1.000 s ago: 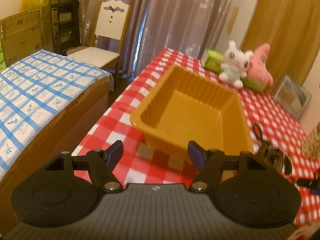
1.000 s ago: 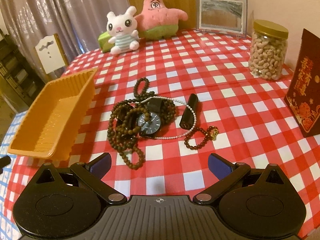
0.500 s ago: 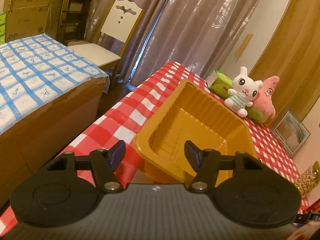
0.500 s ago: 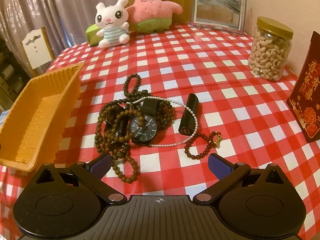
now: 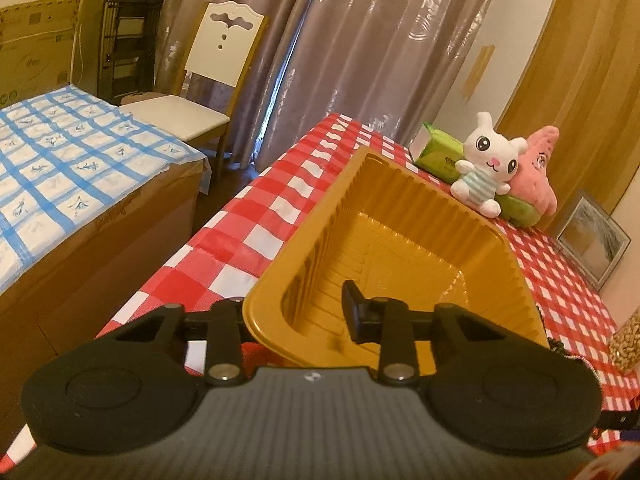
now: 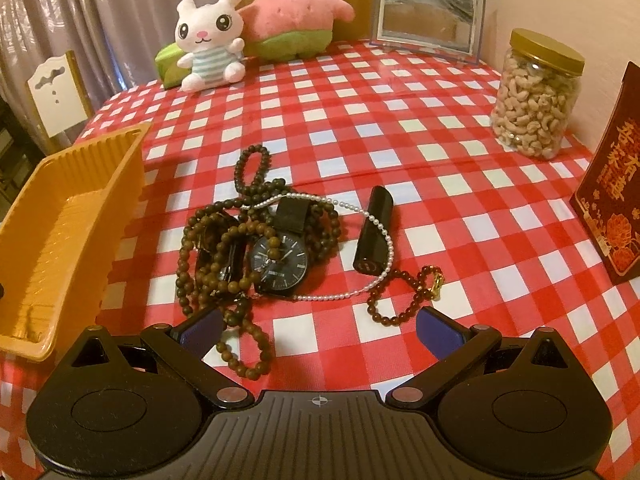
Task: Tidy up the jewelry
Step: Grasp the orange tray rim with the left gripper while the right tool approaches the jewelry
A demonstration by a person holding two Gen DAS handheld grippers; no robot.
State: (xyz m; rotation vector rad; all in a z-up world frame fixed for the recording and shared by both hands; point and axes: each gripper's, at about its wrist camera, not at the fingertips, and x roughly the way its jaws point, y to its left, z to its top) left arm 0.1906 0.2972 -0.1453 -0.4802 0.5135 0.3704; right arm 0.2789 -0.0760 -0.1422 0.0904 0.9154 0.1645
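An empty yellow plastic tray [image 5: 400,216] sits on the red checked tablecloth; it also shows at the left of the right wrist view [image 6: 60,216]. My left gripper [image 5: 292,312] is open and straddles the tray's near wall, right finger inside, left finger outside and partly hidden. A jewelry pile lies mid-table: brown bead strands [image 6: 216,248], a black watch [image 6: 280,260], a pearl necklace [image 6: 384,236], a black tube [image 6: 374,232], a dark bead bracelet [image 6: 400,304]. My right gripper [image 6: 318,332] is open and empty just in front of the pile.
A white rabbit plush [image 6: 208,36] and pink star plush [image 6: 288,12] sit at the table's back, with a picture frame [image 6: 428,12], a cashew jar [image 6: 536,92] and a red box [image 6: 616,200] at right. A bed [image 5: 60,168] and chair [image 5: 208,92] stand left of the table.
My left gripper has moved forward onto the tray's near wall, one finger now inside. My right gripper has moved closer to the jewelry pile, still open.
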